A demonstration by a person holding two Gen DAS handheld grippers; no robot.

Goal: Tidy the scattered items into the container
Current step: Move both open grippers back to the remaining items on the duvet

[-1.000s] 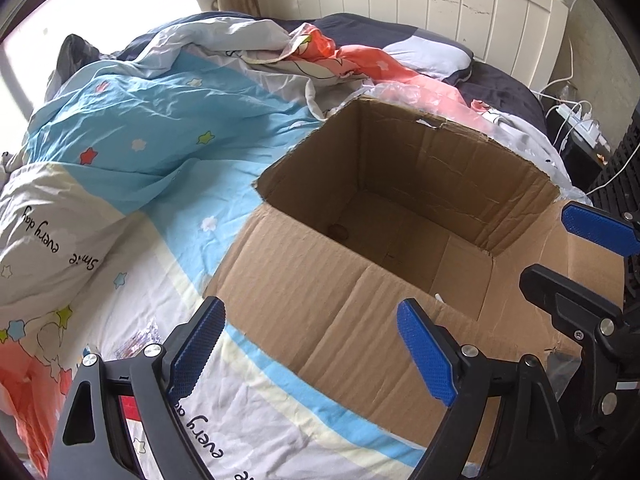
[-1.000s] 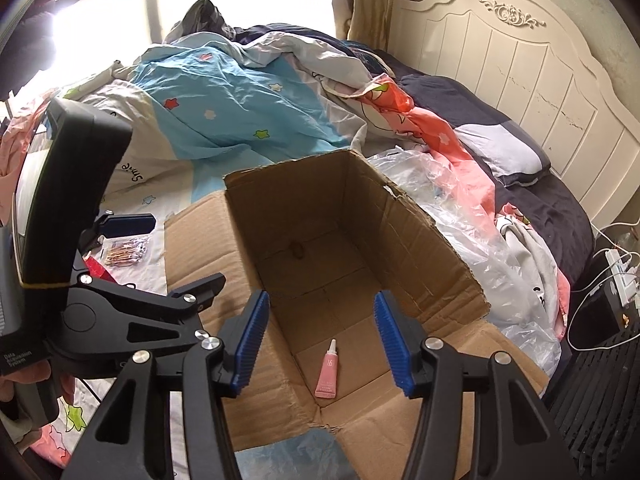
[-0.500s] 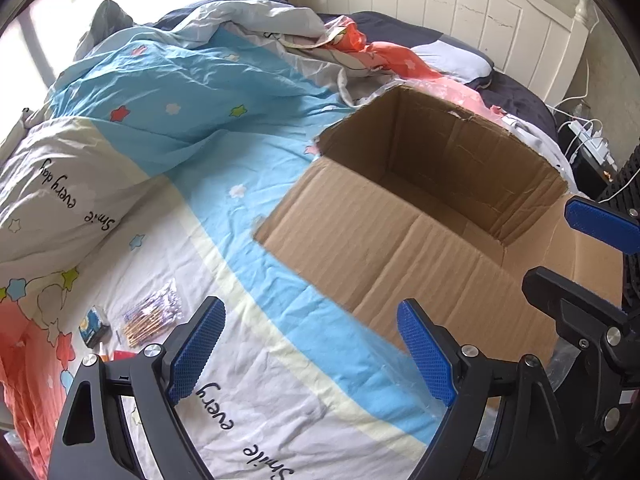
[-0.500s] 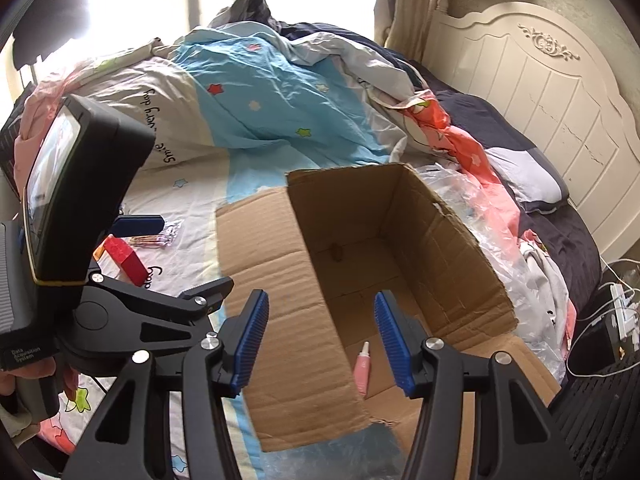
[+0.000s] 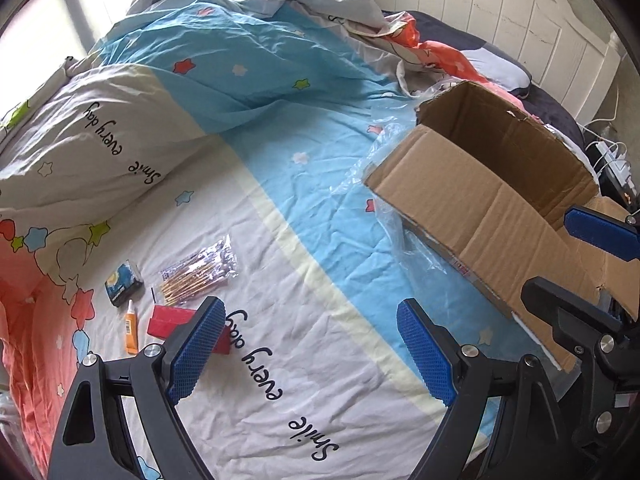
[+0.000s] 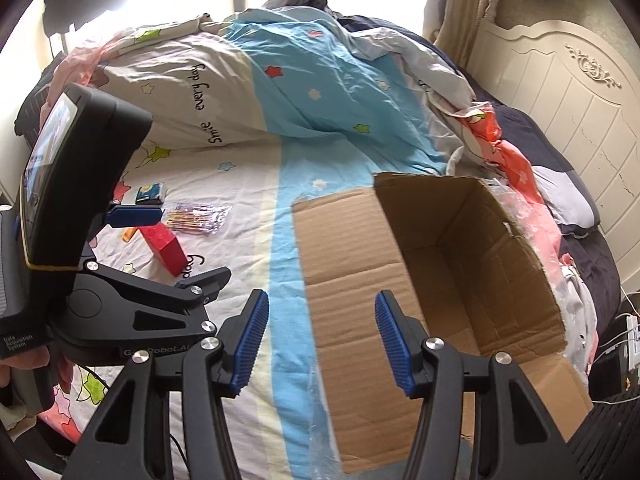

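Left wrist view: left gripper [image 5: 312, 354] hangs over the patterned duvet [image 5: 280, 184], jaws wide, nothing between them. Left pad covers the near corner of a red box [image 5: 170, 320]. Scattered items lie in a cluster just beyond that pad: clear packet of thin sticks [image 5: 200, 270], small dark blue packet [image 5: 123, 282], orange tube [image 5: 130, 326], one thin dark stick beside the packet, too small to identify. Print on the small packet unreadable.

Cardboard box [image 5: 480, 184] sits to the right on the bed, open top, well apart from the cluster. Floor of the box hidden from this angle by its near wall. Crumpled clear plastic [image 5: 394, 216] tucked under its left edge. Right gripper [image 5: 572, 260] enters at the right edge, only partly in frame, in front of the box flap.

Right wrist view: right gripper over the near box flap, jaws about half open, empty. Box interior shows only the far walls and part of the floor; near end cut off behind the right jaw, contents cannot be told. Left gripper's body and screen block the left side; the orange tube is mostly hidden behind its blue pad, the red box partly. A hand [image 6: 24, 368] grips that handle, mostly out of frame.

White headboard [image 6: 560, 92] beyond.
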